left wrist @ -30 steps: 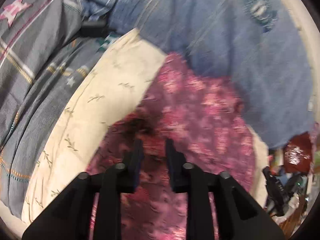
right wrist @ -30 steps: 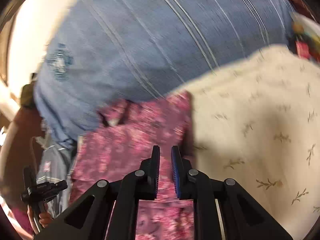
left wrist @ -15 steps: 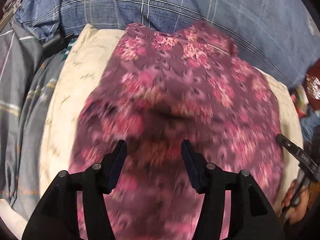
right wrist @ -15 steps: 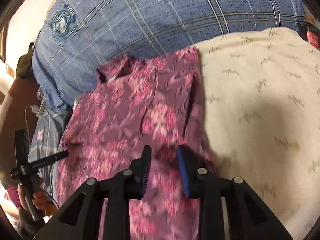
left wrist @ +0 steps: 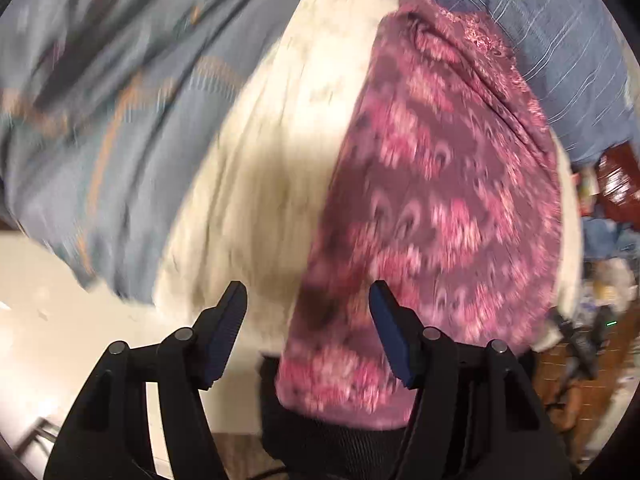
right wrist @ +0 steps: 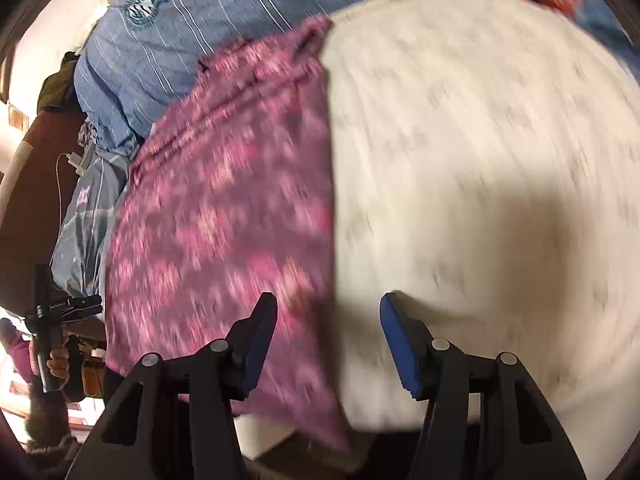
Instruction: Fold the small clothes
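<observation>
Pink floral garment lay folded into a long strip on the cream pillow, along one side of it, near end drooping over the pillow's near edge, far end reaching the blue plaid bedding. Showed soft gathers near the far end; pattern badly blurred, so possibly a small dress, hard to tell. Left hand-held gripper hovered wide open over the garment's near edge, one finger above cream fabric, the other above pink, gripping nothing. Right hand-held gripper likewise spread wide and empty, straddling the garment's long straight edge where it met the bare pillow. Grey striped blanket lay beside the pillow's other side. Left hand seen low at the edge of the right wrist view, holding its black tool handle.
</observation>
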A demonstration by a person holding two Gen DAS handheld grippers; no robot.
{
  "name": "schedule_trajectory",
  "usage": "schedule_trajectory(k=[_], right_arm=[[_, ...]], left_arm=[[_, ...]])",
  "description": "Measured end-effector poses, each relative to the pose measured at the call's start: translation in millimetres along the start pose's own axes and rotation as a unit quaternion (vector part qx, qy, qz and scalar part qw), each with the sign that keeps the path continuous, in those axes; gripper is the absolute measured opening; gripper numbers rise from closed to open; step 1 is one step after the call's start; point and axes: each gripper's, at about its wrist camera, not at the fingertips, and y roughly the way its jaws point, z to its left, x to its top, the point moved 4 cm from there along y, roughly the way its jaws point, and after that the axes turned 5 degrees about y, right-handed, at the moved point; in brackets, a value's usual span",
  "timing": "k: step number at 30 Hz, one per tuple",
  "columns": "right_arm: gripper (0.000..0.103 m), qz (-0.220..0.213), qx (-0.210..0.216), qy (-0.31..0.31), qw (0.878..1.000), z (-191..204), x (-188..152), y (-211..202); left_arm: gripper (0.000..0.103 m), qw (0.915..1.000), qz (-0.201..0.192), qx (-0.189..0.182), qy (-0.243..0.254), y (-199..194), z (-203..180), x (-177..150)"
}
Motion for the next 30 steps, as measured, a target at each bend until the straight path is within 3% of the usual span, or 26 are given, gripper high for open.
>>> schedule_trajectory(k=[5, 9, 15, 18, 20, 22, 23, 30], right_arm=[[0.057, 0.049, 0.040, -0.031, 0.997, 8, -33, 9], [0.057, 0.087, 0.057, -0.061, 0.993, 21, -46, 15], [0.054, 0.108, 0.075, -0.057, 0.990, 17, -59, 18], [0.006, 0.105, 0.067, -0.086, 0.989, 20, -61, 18], [0.006, 0.107, 0.083, -0.087, 0.987, 20, -61, 15], [0.005, 0.103, 0.105, -0.092, 0.985, 25, -61, 7], [0.005, 0.098, 0.119, -0.094, 0.984, 28, -59, 2], [0.005, 0.040, 0.208, -0.077, 0.974, 53, -28, -31]], left_arm=[[0.063, 0.9974, 0.012, -0.058, -0.039, 19, 10, -26], [0.074, 0.9963, 0.009, -0.075, -0.040, 23, 4, -31], [0.073, 0.9929, 0.019, -0.101, -0.060, 40, 5, -34], [0.055, 0.9961, 0.006, -0.073, -0.049, 36, 2, -36], [0.038, 0.9964, 0.004, -0.073, -0.044, 30, -1, -39], [0.003, 0.9943, -0.002, -0.096, -0.046, 21, -3, -39], [0.003, 0.9916, -0.007, -0.120, -0.049, 15, -6, -39], [0.003, 0.9873, -0.057, -0.148, -0.009, -26, -50, -17]])
